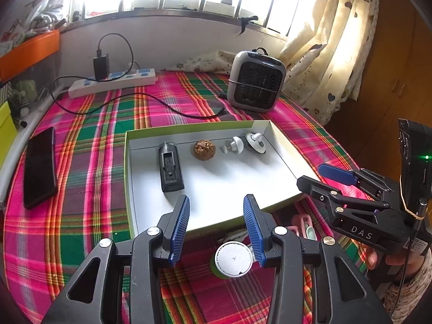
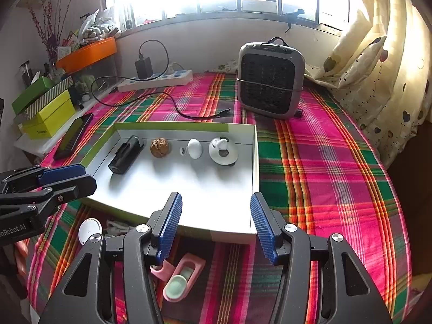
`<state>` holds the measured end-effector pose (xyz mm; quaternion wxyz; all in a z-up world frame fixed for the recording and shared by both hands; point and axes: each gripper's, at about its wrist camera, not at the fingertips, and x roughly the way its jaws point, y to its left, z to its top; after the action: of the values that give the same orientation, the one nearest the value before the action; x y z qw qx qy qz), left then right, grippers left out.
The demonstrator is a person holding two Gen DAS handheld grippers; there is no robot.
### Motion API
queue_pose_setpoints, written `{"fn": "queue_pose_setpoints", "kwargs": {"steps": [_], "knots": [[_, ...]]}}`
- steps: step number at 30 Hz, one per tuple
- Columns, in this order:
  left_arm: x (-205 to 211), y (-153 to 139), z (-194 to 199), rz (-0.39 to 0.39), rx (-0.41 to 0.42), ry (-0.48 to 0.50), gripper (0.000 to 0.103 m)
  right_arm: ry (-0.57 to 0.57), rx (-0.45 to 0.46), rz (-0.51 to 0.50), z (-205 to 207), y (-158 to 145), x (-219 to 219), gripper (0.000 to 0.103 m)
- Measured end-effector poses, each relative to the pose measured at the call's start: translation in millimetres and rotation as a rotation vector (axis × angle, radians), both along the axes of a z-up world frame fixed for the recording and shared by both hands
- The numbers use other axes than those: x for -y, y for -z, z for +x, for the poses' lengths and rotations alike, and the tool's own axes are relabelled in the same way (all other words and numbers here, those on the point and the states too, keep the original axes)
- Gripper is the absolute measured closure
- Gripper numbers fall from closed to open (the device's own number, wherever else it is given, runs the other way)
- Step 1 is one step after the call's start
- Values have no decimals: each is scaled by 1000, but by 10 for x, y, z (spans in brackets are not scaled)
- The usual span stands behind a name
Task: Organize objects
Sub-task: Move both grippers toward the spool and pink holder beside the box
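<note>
A shallow white tray (image 1: pixel 216 186) with a green rim lies on the plaid cloth. In a row along its far side are a black device (image 1: pixel 170 166), a brown wrinkled ball (image 1: pixel 204 149), a white knob (image 1: pixel 234 144) and a white round piece (image 1: pixel 256 141). My left gripper (image 1: pixel 216 202) hangs open and empty over the tray's near edge, above a white round disc (image 1: pixel 233 259). My right gripper (image 2: pixel 216 199) is open and empty too, above the tray (image 2: pixel 205 189). A pink holder (image 2: pixel 183 272) with a pale green piece lies under it. Each gripper shows in the other's view: the right gripper (image 1: pixel 309 175) and the left gripper (image 2: pixel 89 177).
A grey fan heater (image 2: pixel 270 81) stands behind the tray, with a power strip (image 2: pixel 162 79), charger and loose black cable (image 2: pixel 189 113) at the back. A dark phone (image 1: pixel 39 170) lies left of the tray. Boxes (image 2: pixel 46 113) line the left side and a curtain (image 2: pixel 383 81) hangs on the right.
</note>
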<state>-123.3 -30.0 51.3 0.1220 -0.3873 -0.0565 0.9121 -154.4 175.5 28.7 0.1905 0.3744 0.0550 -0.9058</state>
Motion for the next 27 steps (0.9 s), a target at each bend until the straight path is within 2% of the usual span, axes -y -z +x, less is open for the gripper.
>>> {"fn": "queue_pose_setpoints", "kwargs": {"steps": [15,27], "knots": [[113,210,370,76,23,-5,63,5,11,-5,360,124,-84,49],[115,263,424,102,34,-1,62,-3,57,11,444,324,-39,49]]}}
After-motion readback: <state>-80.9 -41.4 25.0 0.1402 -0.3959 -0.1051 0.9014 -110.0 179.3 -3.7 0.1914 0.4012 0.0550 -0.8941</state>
